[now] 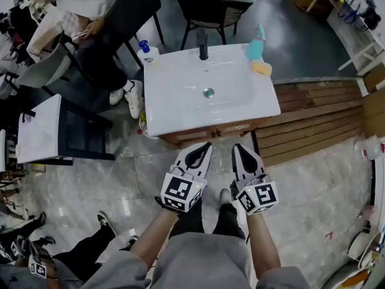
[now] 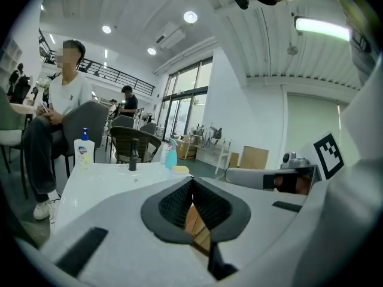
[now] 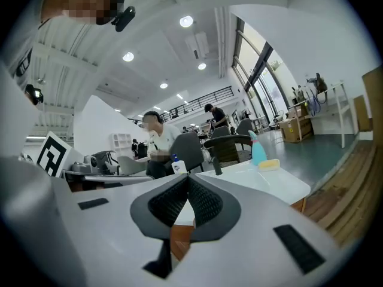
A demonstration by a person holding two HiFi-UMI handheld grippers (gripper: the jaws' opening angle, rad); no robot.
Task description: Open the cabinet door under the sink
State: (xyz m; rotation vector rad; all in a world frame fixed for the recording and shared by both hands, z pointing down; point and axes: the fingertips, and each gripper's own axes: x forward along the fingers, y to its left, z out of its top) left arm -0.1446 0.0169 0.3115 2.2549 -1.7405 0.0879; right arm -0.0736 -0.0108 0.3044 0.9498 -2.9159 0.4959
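Task not started: left gripper (image 1: 206, 146) and right gripper (image 1: 236, 148) are hovering pinched together, gripping nothing, just near-side of the cabinet door (image 1: 210, 132) under the sink (image 1: 180, 95). Door is looking closed; grabbing and pulling are remaining.

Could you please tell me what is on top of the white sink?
A black faucet, a soap bottle, a teal spray bottle and a yellow sponge. The cabinet beneath is mostly covered.

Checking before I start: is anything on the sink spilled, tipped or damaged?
Nothing stands out. The soap bottle and spray bottle stand upright on the sink, the sponge lies flat beside the spray bottle, and no spill shows.
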